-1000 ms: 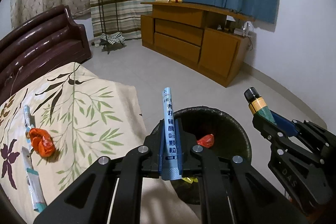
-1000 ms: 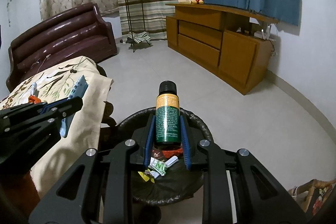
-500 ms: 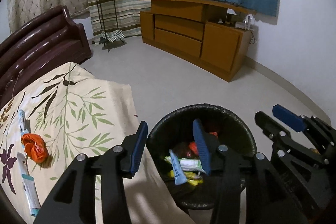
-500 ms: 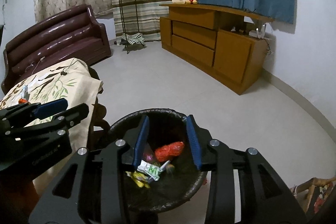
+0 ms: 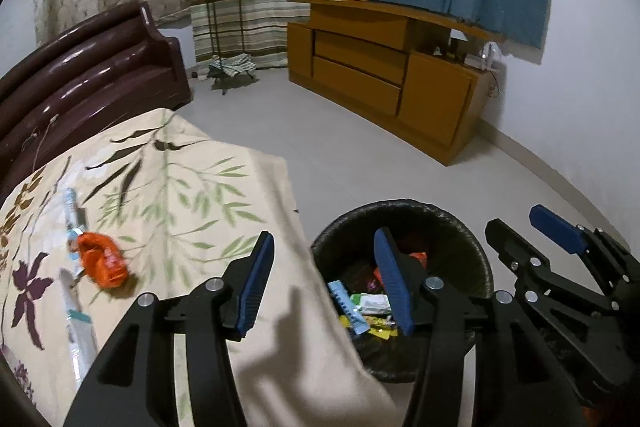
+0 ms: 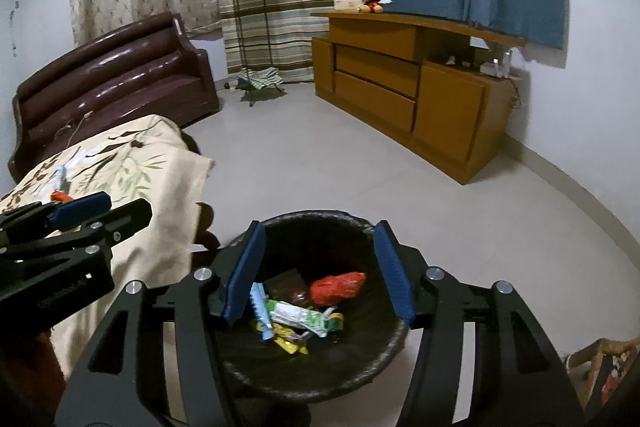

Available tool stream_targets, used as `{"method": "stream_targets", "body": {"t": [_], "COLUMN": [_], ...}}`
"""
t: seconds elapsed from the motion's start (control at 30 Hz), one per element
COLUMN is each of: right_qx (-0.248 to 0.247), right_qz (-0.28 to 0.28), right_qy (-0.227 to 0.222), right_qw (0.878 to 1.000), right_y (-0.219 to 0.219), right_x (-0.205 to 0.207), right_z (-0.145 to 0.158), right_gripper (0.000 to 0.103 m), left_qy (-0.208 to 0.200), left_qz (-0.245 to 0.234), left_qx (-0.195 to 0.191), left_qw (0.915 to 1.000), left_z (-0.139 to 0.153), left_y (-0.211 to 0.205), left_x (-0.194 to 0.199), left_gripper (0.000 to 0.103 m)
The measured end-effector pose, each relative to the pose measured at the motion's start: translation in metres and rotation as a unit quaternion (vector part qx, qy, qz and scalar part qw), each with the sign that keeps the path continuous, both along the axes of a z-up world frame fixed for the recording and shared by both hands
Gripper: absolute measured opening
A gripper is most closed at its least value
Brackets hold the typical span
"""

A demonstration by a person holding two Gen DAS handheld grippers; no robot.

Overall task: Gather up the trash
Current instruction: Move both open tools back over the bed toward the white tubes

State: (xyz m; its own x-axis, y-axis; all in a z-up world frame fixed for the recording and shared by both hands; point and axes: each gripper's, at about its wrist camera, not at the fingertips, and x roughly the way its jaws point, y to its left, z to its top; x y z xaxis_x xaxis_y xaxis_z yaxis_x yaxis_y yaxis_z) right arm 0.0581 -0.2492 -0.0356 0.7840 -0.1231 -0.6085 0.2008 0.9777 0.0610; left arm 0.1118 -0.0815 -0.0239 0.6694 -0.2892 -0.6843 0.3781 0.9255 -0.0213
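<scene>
A black trash bin (image 5: 400, 205) (image 6: 312, 215) stands on the floor beside the cloth-covered table (image 5: 192, 187). Inside lie a blue tube (image 6: 260, 311), a red wrapper (image 6: 338, 287), a green-white packet (image 6: 300, 317) and other scraps. My left gripper (image 5: 325, 247) hangs over the bin's left rim, jaws opening, nothing between them. My right gripper (image 6: 320, 231) is above the bin, jaws also opening and empty. On the cloth lie an orange wrapper (image 5: 102, 263) and two white-teal tubes (image 5: 82, 339) (image 5: 72, 211).
A brown sofa (image 5: 92, 75) stands behind the table. A wooden cabinet (image 5: 380, 75) with a plush toy lines the far wall, and a plant stand (image 5: 220, 7) is by the curtains. Bare grey floor lies beyond the bin. A wicker item (image 6: 604, 367) shows at lower right.
Both grippers opened. The left let go of the blue tube and the right let go of the green bottle; the tube now lies in the bin.
</scene>
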Motion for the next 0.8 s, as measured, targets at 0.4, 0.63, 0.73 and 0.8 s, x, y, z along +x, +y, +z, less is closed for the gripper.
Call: {"method": "stream_targets", "body": {"t": [0.4,0.63,0.73,0.8], "right_qx": [0.019,0.018,0.019,0.018], "right_qz": [0.084,0.143,0.17,0.185], "right_qy": [-0.002,0.002,0.008,0.013], "right_qw": [0.996,0.99,0.985,0.983], "right_y": [0.072,0.129,0.158,0.175], "right_x": [0.009,0.012,0.014,0.014], "right_z": [0.016,0.023,0.024,0.023], "right_gripper": [0.055,0.055,0.055,0.055], "left_qy": [-0.012,-0.007,-0.005,-0.001], "left_qz": [0.097,0.173,0.201,0.218], "left_qx": [0.012,0.013,0.016,0.018], "left_qw": [0.9951,0.9848,0.9795,0.9758], "left_z": [0.013,0.012,0.009,0.007], "left_y": [0.1,0.176,0.205,0.224], "left_x": [-0.013,-0.02,-0.027,-0.03], "left_gripper": [0.058,0.059,0.059,0.059]}}
